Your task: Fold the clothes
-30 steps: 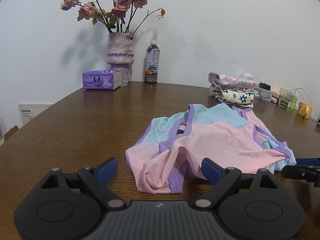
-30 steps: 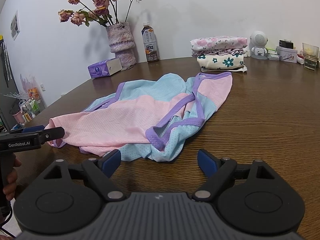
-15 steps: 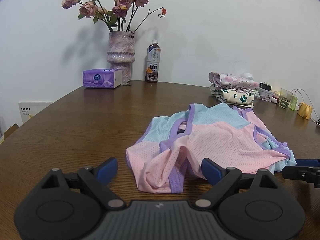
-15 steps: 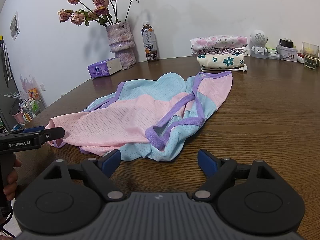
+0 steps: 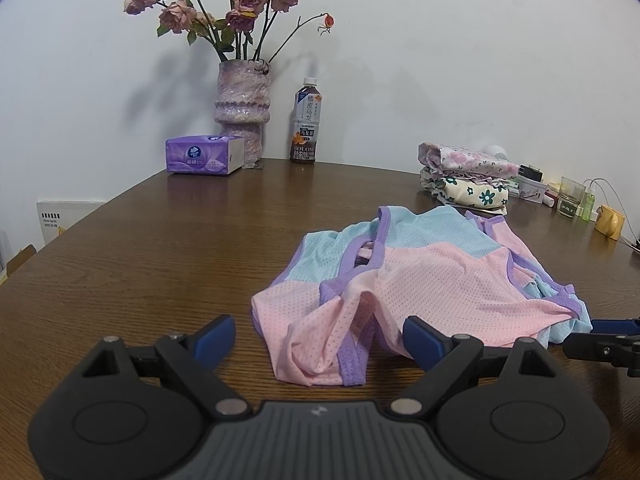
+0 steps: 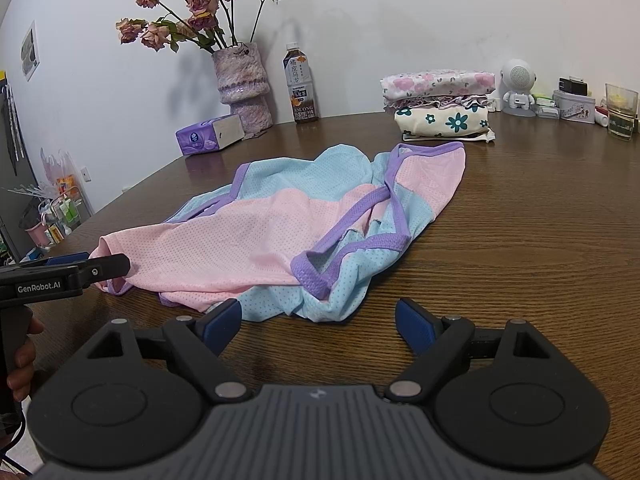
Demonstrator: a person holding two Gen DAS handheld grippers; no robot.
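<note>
the wooden table [image 6: 540, 216] fills most of what i can see, and crumpled near its middle lies the mesh vest [image 6: 304, 220], pink and pale blue with purple binding, not yet folded. it looks light and floppy to me, thin perforated fabric that will sag and slide on the polished wood, so i'd take it by the purple trim at a shoulder strap or the hem corner, where the cloth is doubled and firmer. against the wall sits a stack of folded clothes [image 6: 440, 100], likely where this one ends up. the left gripper [image 5: 320, 336] hovers just short of the pink hem, jaws wide, nothing between them; the right gripper [image 6: 318, 318] sits at the blue edge, also spread wide and empty. the right view alone shows a hand [image 6: 22, 360] on the other tool's grip, a small white robot figure [image 6: 518, 88] and shelves of clutter off the table's left edge. the left view alone shows the bunched hem fold close up, plus a yellow mug [image 5: 610, 222] at the far right.
</note>
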